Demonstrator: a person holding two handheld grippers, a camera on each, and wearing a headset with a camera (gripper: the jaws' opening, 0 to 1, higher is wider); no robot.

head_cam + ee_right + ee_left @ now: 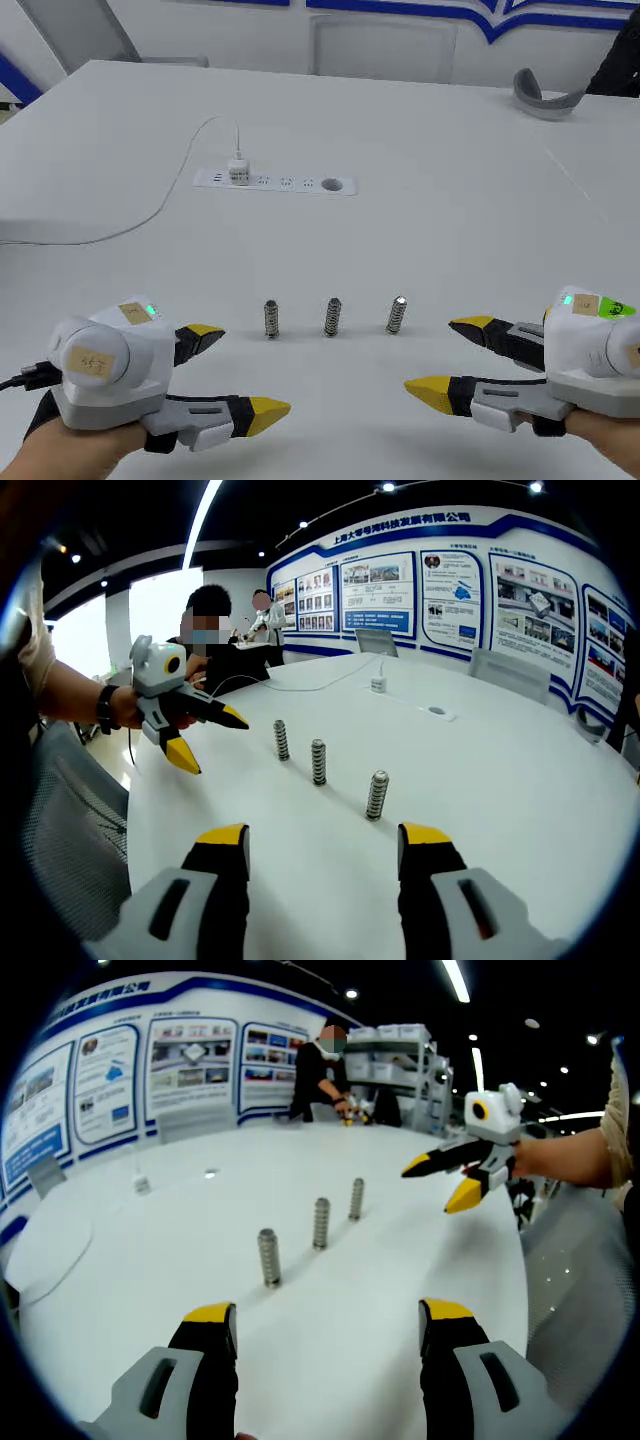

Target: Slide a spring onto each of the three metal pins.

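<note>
Three upright metal pins stand in a row on the white table, each wearing a coiled spring: left [271,319], middle [333,317], right [397,315]. The left gripper view shows them as near [269,1257], middle [321,1223] and far [356,1199]; the right gripper view as near [376,795], middle [319,761] and far [281,739]. My left gripper [248,373] [328,1316] is open at the lower left, holding nothing. Open and empty too, my right gripper [446,355] [322,837] hovers at the lower right. Both point inward toward the pins, a short way off.
A white power strip [275,183] with a plugged charger [238,170] and cable lies further back on the table [450,200]. A grey curved object [545,98] rests at the far right edge. People stand beyond the table [330,1065].
</note>
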